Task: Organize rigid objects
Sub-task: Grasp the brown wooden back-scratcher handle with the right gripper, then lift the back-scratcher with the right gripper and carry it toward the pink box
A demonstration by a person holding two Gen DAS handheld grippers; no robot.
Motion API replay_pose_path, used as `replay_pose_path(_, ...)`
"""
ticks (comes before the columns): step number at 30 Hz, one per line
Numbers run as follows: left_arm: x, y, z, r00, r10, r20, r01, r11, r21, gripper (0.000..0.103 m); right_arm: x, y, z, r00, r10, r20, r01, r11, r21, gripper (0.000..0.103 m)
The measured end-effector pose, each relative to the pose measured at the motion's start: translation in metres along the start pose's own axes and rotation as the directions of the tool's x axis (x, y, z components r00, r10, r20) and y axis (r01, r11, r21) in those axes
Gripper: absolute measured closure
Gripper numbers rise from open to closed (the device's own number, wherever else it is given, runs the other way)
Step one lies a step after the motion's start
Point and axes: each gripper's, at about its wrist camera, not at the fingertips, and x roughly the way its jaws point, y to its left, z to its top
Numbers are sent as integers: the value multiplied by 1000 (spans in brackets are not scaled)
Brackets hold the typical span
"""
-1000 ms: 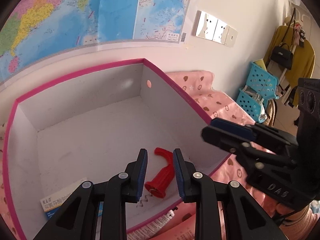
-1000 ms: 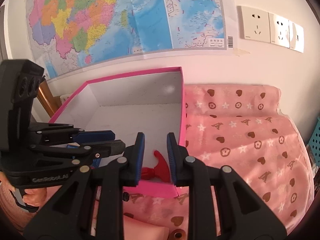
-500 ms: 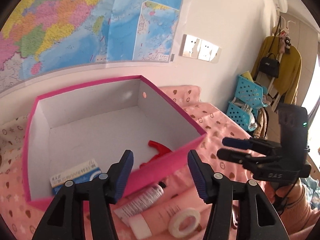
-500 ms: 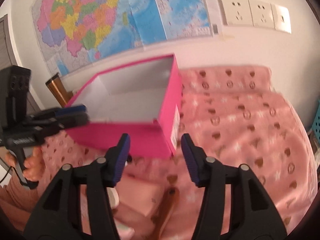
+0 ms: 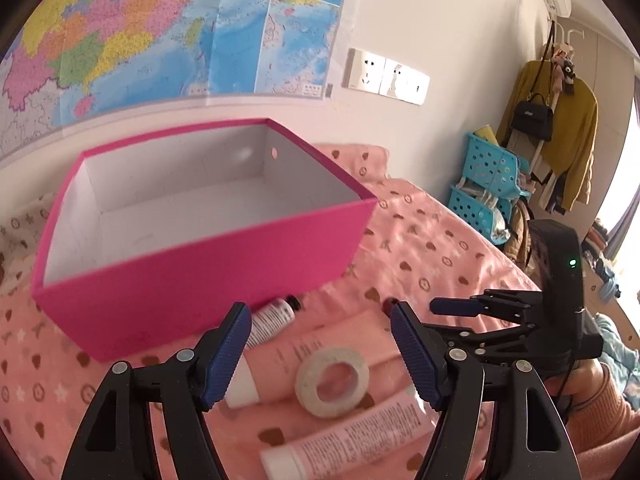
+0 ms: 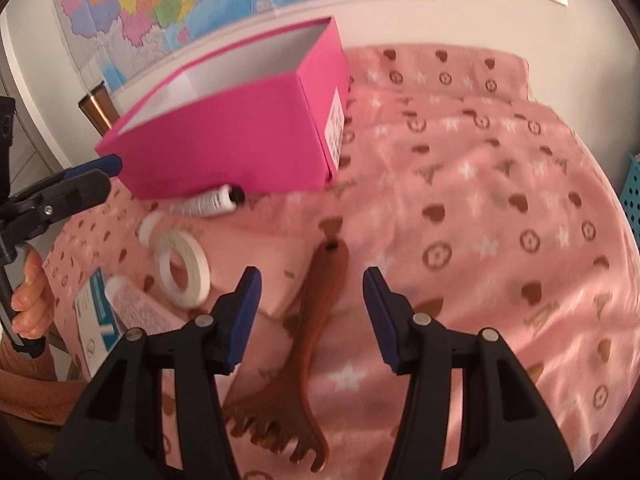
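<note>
Left wrist: left gripper (image 5: 320, 354) jaws have just been opening, empty, above the tape roll (image 5: 332, 381) lying on tubes before the pink box (image 5: 208, 280). Light, stiff ring; pinch across its rim.

Right wrist: right gripper (image 6: 312, 312) parted, empty, over the wooden comb (image 6: 304, 344) on the blanket (image 6: 500, 200). Rigid, smooth; grasp mid-handle.

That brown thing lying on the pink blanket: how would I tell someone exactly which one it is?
Start at the pink box on the blanket. In front of it lie tubes and a tape roll; just right of the roll lies a wooden comb, its handle pointing toward the box. It is the only brown, toothed thing there; its neighbours are white or pale pink.
</note>
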Motion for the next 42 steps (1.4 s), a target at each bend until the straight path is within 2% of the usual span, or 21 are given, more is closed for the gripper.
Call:
replay_pose_path(3, -1, -2, -8, 1000, 4, -5, -4, 1000, -10, 29, 4, 1, -9, 1000, -12, -25, 12, 1000, -2, 48)
replay_pose_path(6, 1, -2, -14, 1000, -7, -22, 6, 1000, -28, 29, 7, 3, -13, 999, -23, -38, 23, 1000, -5, 57)
replay_pose_path(11, 1, -3, -21, 999, -13, -32, 12, 999, -42, 29, 11, 6, -15, 998, -38, -50, 37, 999, -7, 67)
replay_pose_path(20, 3, -9, -25, 999, -24, -42, 23, 999, -39, 29, 15, 13, -16, 994, -96, -52, 95, 995, -26, 72)
replay_pose_path(22, 4, -11, -27, 999, -27, -48, 25, 999, -35, 29, 15, 13, -17, 994, -96, -52, 95, 995, -19, 81)
replay_pose_path(23, 5, -11, -27, 998, -29, -50, 27, 999, -35, 29, 16, 13, -17, 994, -97, -53, 96, 995, -18, 81)
replay_pose_path(29, 5, -19, -28, 998, -42, -56, 41, 999, -16, 29, 12, 9, -17, 995, -83, -47, 84, 996, 10, 83)
replay_pose_path(36, 12, -33, -29, 992, -97, -77, 99, 995, 25, 29, -9, 1, -15, 1000, -13, 16, 12, 998, 55, 84)
replay_pose_path(42, 23, -57, -30, 974, -190, -123, 202, 974, 99, 30, -23, 10, -8, 997, 39, 64, -42, 998, 43, 85)
